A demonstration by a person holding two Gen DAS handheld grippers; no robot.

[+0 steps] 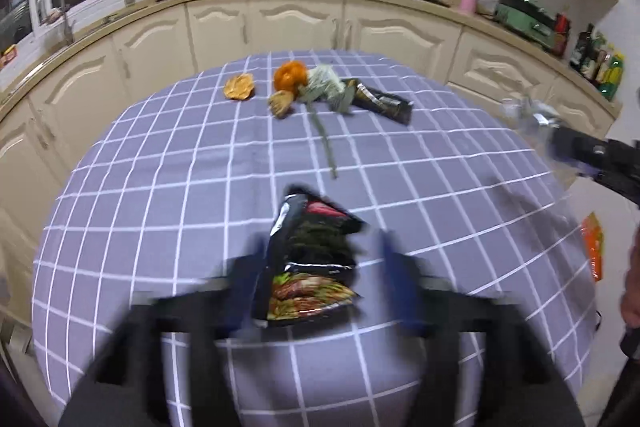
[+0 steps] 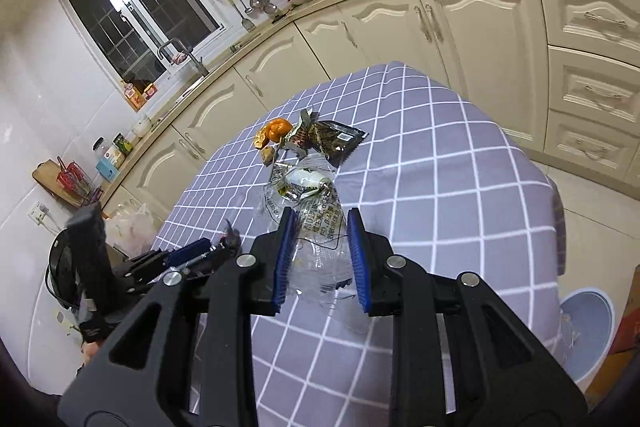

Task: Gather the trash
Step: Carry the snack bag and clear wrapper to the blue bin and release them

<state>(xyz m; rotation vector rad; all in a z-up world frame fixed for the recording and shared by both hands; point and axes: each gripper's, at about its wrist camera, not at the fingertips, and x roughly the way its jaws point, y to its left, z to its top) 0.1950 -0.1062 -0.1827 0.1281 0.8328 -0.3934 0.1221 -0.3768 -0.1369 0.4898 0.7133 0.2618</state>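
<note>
On the worktop [image 1: 160, 187], near its far edge: orange peel [image 1: 291, 75] as landmark. Left of the peel, apart from it, a flat peel scrap [image 1: 239, 87]. Just in front of the peel, a small husk [image 1: 280, 103]. Touching the peel on its right, a crumpled wrapper [image 1: 326, 85]; further right, a foil packet [image 1: 382, 103]. Well nearer than the peel, a snack bag [image 1: 316, 259] between the left hand-held gripper [image 1: 320, 283] fingers. Far right of the peel, the right hand-held gripper [image 2: 320, 259] with a clear plastic wrapper [image 2: 316, 223] between its fingers.
</note>
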